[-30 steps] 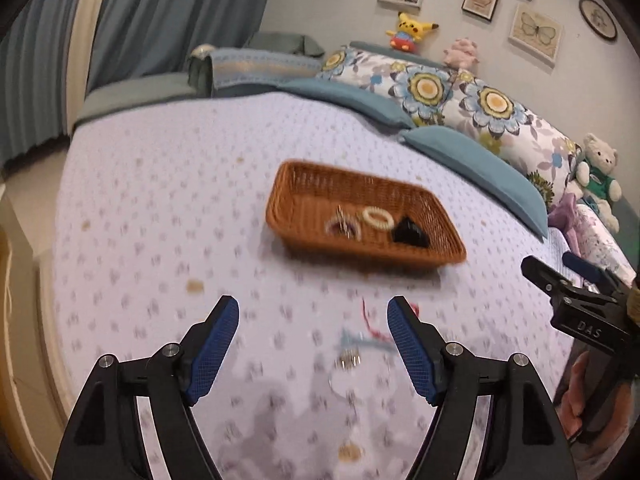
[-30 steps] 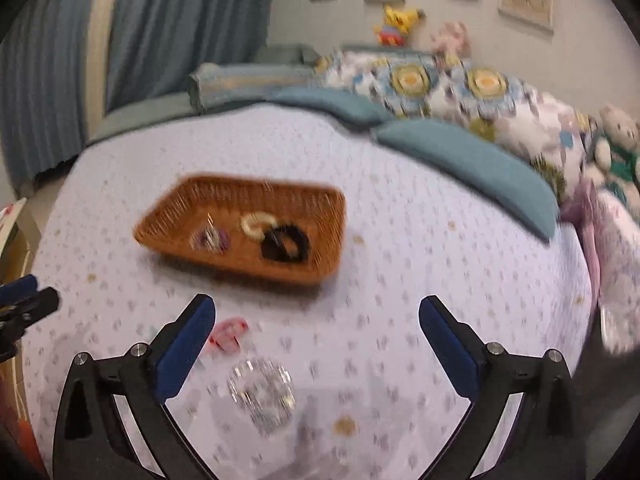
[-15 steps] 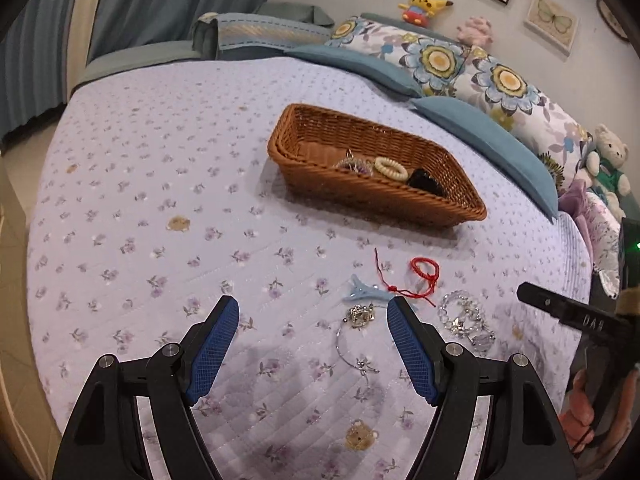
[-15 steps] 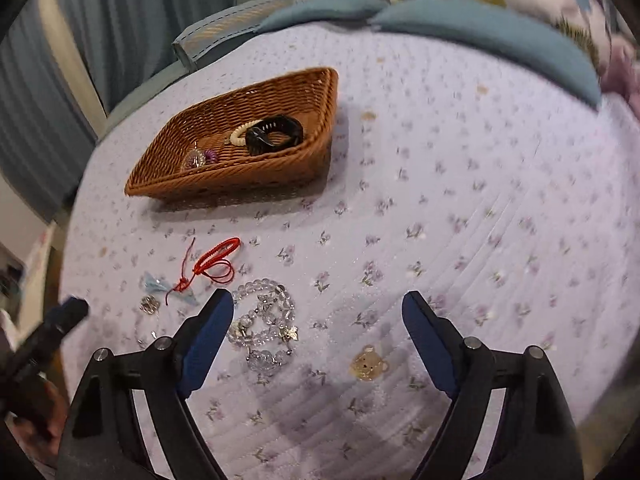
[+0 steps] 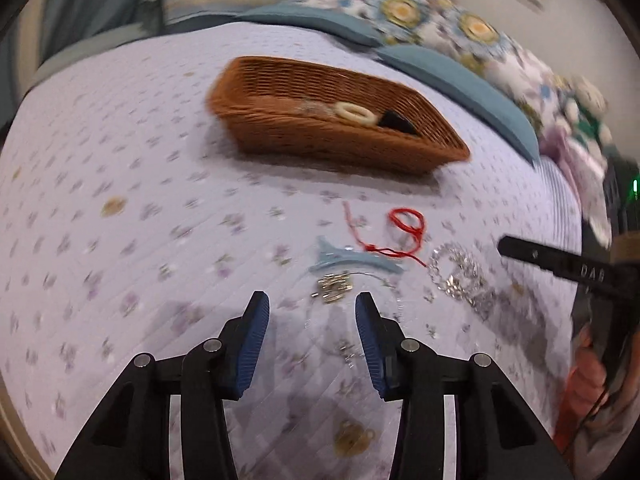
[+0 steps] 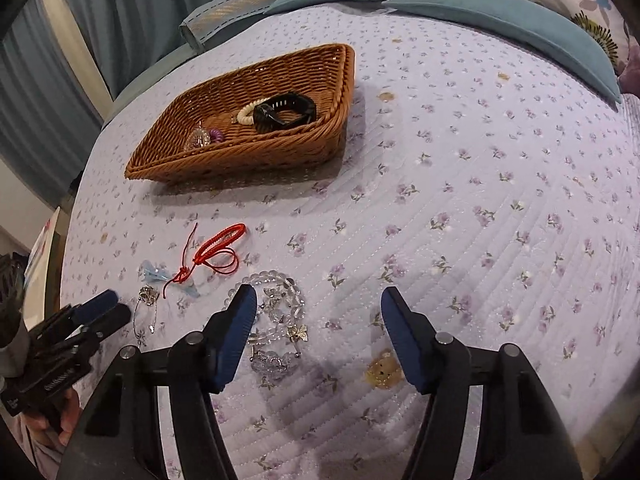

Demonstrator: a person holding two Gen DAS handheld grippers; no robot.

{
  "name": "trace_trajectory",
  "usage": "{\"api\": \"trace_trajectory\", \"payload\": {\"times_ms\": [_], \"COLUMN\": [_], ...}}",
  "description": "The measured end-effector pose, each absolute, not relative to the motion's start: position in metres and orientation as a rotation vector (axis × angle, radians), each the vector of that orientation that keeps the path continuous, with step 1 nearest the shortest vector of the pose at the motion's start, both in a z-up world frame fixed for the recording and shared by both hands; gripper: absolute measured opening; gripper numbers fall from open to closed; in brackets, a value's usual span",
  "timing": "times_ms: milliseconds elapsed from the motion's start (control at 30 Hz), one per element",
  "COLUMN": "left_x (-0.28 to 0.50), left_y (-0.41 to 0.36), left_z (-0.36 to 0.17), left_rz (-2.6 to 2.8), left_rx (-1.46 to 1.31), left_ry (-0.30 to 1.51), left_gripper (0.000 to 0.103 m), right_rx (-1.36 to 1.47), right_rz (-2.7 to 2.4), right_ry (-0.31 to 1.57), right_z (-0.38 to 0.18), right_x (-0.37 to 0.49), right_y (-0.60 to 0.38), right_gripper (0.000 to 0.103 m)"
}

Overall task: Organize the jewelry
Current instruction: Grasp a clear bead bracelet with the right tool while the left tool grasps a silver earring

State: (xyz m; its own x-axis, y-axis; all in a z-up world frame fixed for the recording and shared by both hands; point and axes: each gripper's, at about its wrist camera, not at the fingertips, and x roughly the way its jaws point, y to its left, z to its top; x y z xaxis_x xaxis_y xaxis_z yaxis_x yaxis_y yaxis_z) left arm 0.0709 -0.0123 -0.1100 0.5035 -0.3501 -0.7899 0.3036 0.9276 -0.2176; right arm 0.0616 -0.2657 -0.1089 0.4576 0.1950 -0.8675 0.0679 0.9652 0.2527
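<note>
A brown wicker basket [image 5: 280,128] [image 6: 224,156] on the lilac floral bedspread holds a cream bead bracelet [image 5: 354,113], a black band [image 6: 285,112] and a small purple and clear piece [image 6: 204,137]. Loose on the bedspread lie a red cord [image 6: 212,254] [image 5: 402,228], a light blue hair clip [image 5: 348,258] [image 6: 158,274], a silver pendant necklace [image 5: 332,286] [image 6: 147,296] and a clear crystal bracelet [image 6: 276,312] [image 5: 460,276]. My left gripper [image 5: 312,312] is open just short of the silver pendant. My right gripper [image 6: 318,308] is open, its left finger over the crystal bracelet.
Blue and floral pillows [image 6: 500,16] line the far side of the bed, with plush toys blurred at the right in the left wrist view. Blue curtains [image 6: 52,80] hang at the left. A small bear print [image 6: 383,368] marks the bedspread near the right gripper.
Both grippers have dropped lower and closer to the loose jewelry. The left gripper's jaws have narrowed and it now points at the silver pendant. The right gripper has moved onto the crystal bracelet.
</note>
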Motion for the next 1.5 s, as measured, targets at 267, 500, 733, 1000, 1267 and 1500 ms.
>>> {"api": "trace_trajectory", "payload": {"times_ms": [267,500,733,1000,1267,1500], "left_x": [0.095,0.097,0.099,0.091,0.085,0.082], "left_y": [-0.026,-0.037,-0.031,-0.021,-0.004,0.011], "left_z": [-0.121,-0.124,-0.125,-0.115,-0.098,-0.086], "left_rz": [-0.427,-0.450,-0.444,-0.468,-0.458,-0.481], "left_rx": [-0.016,0.003,-0.033,-0.101,-0.164,-0.238], "left_ry": [1.014,1.012,1.016,0.990,0.944,0.910], "left_gripper": [0.034,0.032,0.013,0.013,0.013,0.013], "right_rx": [0.332,0.288,0.136,0.176,0.299,0.302], "right_rz": [0.103,0.113,0.102,0.157,0.221,0.247], "right_ry": [1.130,1.149,1.164,1.075,0.999,0.947], "right_z": [-0.120,-0.128,-0.137,-0.116,-0.095,-0.079], "right_x": [0.070,0.077,0.086,0.075,0.066,0.057], "right_y": [-0.273,-0.260,-0.232,-0.234,-0.250,-0.250], "right_gripper": [0.054,0.051,0.025,0.011,0.011,0.011]}}
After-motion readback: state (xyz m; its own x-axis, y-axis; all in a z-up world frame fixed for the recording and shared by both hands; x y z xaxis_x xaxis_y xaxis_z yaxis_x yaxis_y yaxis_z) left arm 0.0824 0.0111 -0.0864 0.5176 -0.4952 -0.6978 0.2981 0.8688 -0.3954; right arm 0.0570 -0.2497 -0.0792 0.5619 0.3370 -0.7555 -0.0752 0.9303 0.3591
